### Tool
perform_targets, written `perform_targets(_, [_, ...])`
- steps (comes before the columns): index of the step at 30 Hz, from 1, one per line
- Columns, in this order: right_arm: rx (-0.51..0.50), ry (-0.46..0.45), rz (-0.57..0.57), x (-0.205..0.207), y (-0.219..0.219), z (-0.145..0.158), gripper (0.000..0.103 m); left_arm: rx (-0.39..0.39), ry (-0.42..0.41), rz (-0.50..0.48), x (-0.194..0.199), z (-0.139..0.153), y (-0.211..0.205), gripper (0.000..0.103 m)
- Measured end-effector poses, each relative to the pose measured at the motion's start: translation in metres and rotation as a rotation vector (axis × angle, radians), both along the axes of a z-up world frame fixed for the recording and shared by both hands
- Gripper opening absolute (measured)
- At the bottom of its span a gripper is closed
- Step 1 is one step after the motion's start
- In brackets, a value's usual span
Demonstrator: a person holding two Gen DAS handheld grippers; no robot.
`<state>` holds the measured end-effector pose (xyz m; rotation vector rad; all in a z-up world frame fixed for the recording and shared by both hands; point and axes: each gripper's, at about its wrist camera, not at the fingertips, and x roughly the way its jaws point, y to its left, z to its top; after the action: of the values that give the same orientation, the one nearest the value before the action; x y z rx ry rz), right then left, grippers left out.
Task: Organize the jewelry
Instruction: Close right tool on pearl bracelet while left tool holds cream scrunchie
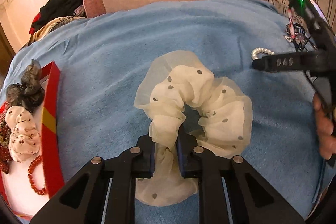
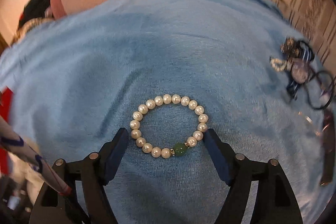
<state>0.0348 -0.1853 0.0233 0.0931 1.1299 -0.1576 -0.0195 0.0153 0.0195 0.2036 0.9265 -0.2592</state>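
left claw: my left gripper (image 1: 166, 150) is clamped on the cream dotted scrunchie (image 1: 195, 102), fabric bunched between the pads, the rest of the ring spread on the blue blanket (image 1: 105, 56)

right claw: my right gripper (image 2: 166, 140) has its jaws wide apart, nothing pinched; I see the fingertips (image 2: 120, 135) flanking the bracelet, the right one right beside the beads, touching or not I can't tell

pearl bracelet (image 2: 168, 125): lies flat on the blanket between the right jaws, closed ring, one green bead (image 2: 180, 149) on the near side

red box (image 1: 50, 108): at the blanket's left edge in my left view; I see a dark scrunchie (image 1: 27, 85), a white printed scrunchie (image 1: 21, 135) and a red bead bracelet (image 1: 35, 175) inside it

loose pile (image 2: 298, 68): small tangle of jewelry and hair ties at the blanket's far right, blurred, well apart from the bracelet

hand (image 1: 324, 129): I see it at the right edge of the left view, on the right gripper's handle
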Motion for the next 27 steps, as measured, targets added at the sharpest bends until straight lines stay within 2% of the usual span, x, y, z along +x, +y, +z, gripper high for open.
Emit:
perform_targets(1, [-0.011,-0.003,0.005,0.0,0.001,0.001,0.059,-0.015,0.001,-0.001,0.002,0.0,0.001,0.016])
perform_targets(2, [-0.02,-0.006,0.013,-0.001,0.001,0.002,0.049,-0.025,0.004,-0.002,0.003,0.0,0.002,0.016])
perform_targets(3, [-0.03,-0.01,0.018,-0.002,0.002,0.004,0.032,-0.037,0.01,-0.005,0.005,0.0,0.003,0.016])
perform_targets(4, [-0.033,-0.011,0.016,-0.003,0.003,0.005,0.024,-0.046,0.014,-0.006,0.007,0.001,0.003,0.016])
perform_targets(5, [-0.037,-0.012,0.014,-0.004,0.002,0.005,0.021,-0.053,0.019,-0.006,0.009,0.001,0.003,0.016])
perform_targets(9, [-0.011,-0.032,0.004,-0.011,0.001,0.012,0.02,-0.073,0.023,-0.012,0.013,0.002,0.004,0.016])
perform_targets(11, [-0.009,-0.063,0.006,-0.015,0.0,0.02,0.001,-0.084,0.018,-0.013,0.014,0.004,0.004,0.015])
perform_targets(14, [0.029,-0.105,0.018,-0.018,0.001,0.031,0.0,-0.103,0.001,-0.016,0.014,0.01,0.005,0.015])
perform_targets(18, [0.032,-0.109,0.041,-0.021,0.008,0.032,0.0,-0.093,0.0,-0.012,0.015,0.009,0.004,0.015])
perform_targets(20, [0.007,-0.119,0.009,-0.023,0.001,0.036,0.002,-0.09,0.009,-0.007,0.016,0.006,0.005,0.015])
perform_targets(21, [-0.007,-0.124,-0.011,-0.024,0.0,0.037,0.004,-0.089,0.011,-0.005,0.016,0.005,0.005,0.015])
perform_targets(24, [0.012,-0.08,-0.05,-0.015,-0.016,0.027,0.029,-0.082,0.018,-0.006,0.017,0.003,0.004,0.016])
perform_targets(26, [0.021,-0.032,-0.056,-0.007,-0.018,0.013,0.03,-0.077,0.016,-0.007,0.018,0.002,0.004,0.016])
perform_targets(27, [-0.023,-0.035,-0.05,-0.005,-0.013,0.012,0.03,-0.074,0.016,-0.008,0.018,0.001,0.003,0.016])
